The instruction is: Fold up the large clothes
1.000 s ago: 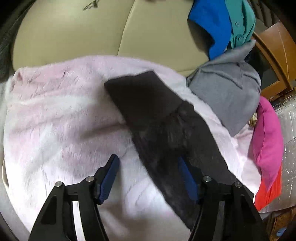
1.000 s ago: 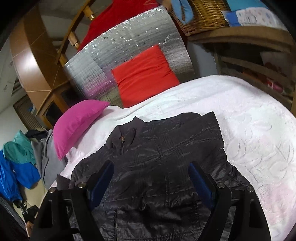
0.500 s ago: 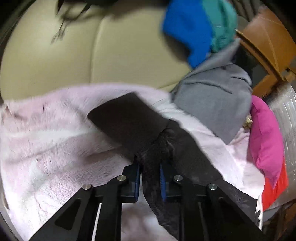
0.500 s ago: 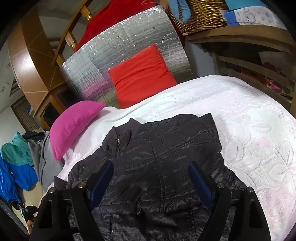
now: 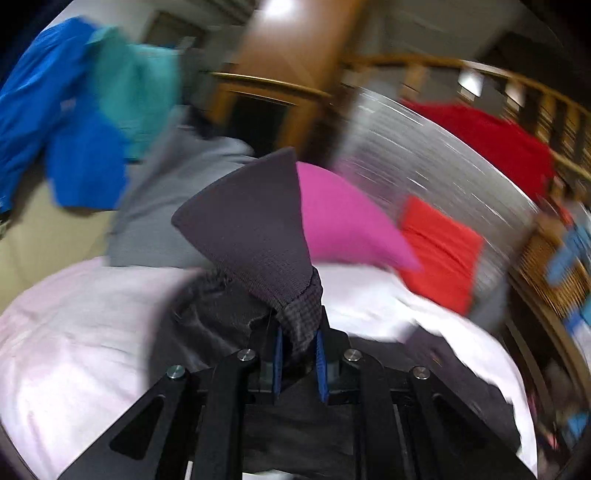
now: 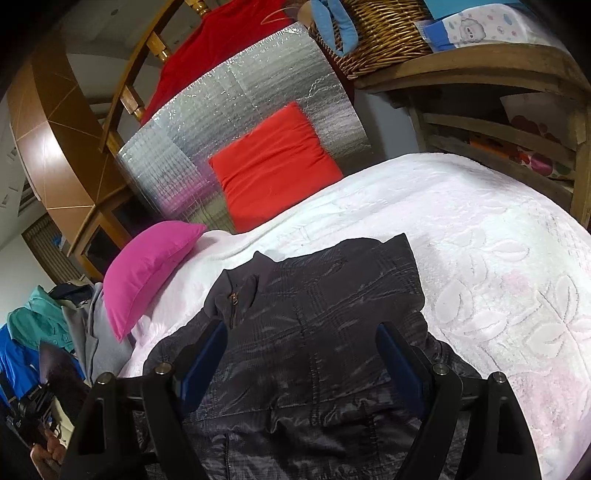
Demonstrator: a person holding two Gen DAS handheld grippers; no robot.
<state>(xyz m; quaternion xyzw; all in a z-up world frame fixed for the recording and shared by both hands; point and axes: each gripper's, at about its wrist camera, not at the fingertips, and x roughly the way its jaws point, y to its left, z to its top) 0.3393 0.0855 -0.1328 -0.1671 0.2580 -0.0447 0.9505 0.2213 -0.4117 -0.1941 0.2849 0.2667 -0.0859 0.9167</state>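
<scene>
A dark quilted jacket lies spread front up on the pale pink blanket of a bed, its collar toward the pillows. My left gripper is shut on the jacket's sleeve just behind the ribbed cuff, which stands up in front of the lens above the blanket. The left wrist view is motion-blurred. That raised cuff also shows at the lower left of the right wrist view. My right gripper hangs open over the jacket's chest with nothing pressed between its pads.
A pink pillow and a red cushion lean by a silver foil mat at the bed's head. A wicker basket sits on wooden shelves to the right. Grey, teal and blue clothes pile up at the left.
My left gripper closed on the sleeve near the cuff, then lifted it and swung round toward the pillows, rolling as it went. The right gripper stayed open over the jacket.
</scene>
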